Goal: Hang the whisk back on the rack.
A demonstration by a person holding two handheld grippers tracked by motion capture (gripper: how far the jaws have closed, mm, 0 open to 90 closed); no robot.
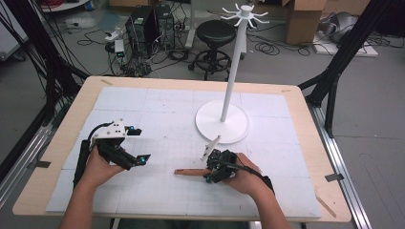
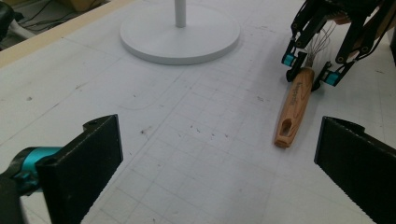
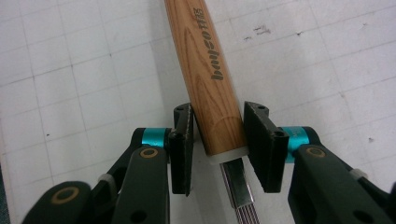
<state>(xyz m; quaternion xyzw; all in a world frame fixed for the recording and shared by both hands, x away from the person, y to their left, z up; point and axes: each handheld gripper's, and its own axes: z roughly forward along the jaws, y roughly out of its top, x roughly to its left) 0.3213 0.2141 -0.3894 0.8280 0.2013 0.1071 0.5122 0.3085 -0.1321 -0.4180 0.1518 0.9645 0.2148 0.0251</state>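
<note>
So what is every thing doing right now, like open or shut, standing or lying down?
Left hand-held gripper: open, nothing between its jaws.
Right hand-held gripper: jaws on either side of the whisk's handle near the wire end; whether the pads press yet I cannot tell.
Whisk: lying flat on the mat, wooden handle pointing away from the right hand-held gripper.
White stand: upright on its round base, hooks bare.

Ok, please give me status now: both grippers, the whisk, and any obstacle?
Left gripper open, empty. Right gripper closed on whisk's wooden handle, whisk lying flat on mat. White stand close behind, not blocking.
</note>
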